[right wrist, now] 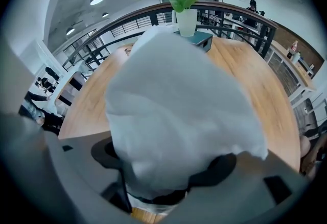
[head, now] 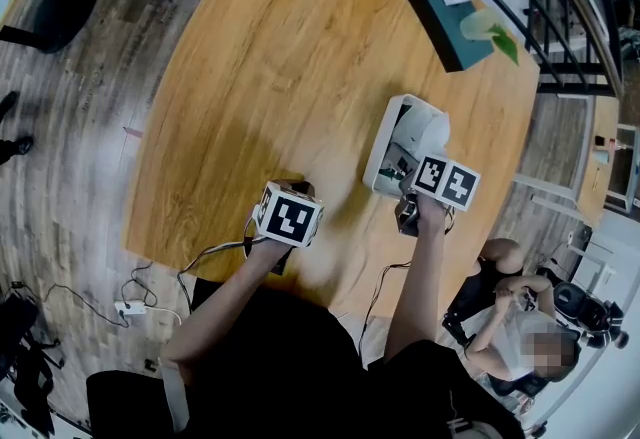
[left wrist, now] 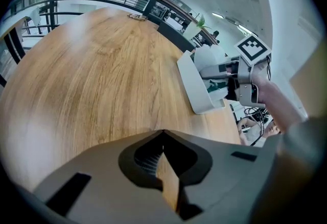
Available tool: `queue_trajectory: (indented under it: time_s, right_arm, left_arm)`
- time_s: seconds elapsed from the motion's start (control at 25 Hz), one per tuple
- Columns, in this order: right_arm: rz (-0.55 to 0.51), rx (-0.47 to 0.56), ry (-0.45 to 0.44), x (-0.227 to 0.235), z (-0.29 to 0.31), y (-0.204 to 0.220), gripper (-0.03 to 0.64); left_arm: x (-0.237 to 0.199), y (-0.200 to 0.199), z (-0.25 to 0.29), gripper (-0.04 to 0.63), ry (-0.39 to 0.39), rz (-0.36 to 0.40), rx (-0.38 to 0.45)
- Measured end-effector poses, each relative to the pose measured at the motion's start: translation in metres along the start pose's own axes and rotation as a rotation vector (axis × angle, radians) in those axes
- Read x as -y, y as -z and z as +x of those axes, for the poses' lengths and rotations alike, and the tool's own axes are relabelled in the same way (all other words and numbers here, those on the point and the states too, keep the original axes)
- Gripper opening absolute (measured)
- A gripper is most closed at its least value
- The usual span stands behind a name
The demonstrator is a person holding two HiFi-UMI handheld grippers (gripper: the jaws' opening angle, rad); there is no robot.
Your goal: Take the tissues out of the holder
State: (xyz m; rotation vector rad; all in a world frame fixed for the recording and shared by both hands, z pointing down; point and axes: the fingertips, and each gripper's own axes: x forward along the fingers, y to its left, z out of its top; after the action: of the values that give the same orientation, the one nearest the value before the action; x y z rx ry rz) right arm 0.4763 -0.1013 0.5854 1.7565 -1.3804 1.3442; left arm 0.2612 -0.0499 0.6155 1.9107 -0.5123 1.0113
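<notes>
Head view: wooden desk (head: 280, 77) seen from above. L claw (head: 293, 190) sits low over desk's near edge, well apart from the white holder (head: 377, 155). Holder is on desk's right part. R claw (head: 408, 169) is right at it, w/ a white wad of tissues (head: 432, 131) bulging just beyond its marker cube (head: 446, 181). Teal box (head: 450, 22) w/ a plant (head: 490, 27) on it stands near desk's far right edge, apart from holder.

L claw view: jaws together, only a thin sliver of desk showing btw them, nothing held. Ahead and to the right, holder lies on desk w/ tissues puffed up over its top. R claw is in against them from the right. Can't tell how far the wad is out of holder.

R claw view: tissues fill most of the frame, the wad's base sunk btw the jaws. Jaws stand wide yet clamped on the wad, pads against both its sides. Beyond it: desk, plant on teal box, dark railing (right wrist: 127, 26) behind.
</notes>
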Motion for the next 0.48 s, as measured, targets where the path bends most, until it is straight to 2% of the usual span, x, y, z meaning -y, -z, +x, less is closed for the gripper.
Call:
queue_trajectory:
  time_s: [0.2,0.48]
  right_arm:
    - [-0.021,-0.001,0.016,-0.001,-0.001,-0.0008,0.326]
    - [-0.032,0.004,0.016,-0.0015,-0.0042,-0.001,0.286]
  left_arm:
    - [-0.0027,-0.0019,-0.0025,0.008,-0.02,0.006,0.004]
    - [0.0005,0.0028,0.0022,0.008,-0.009,-0.003,-0.005]
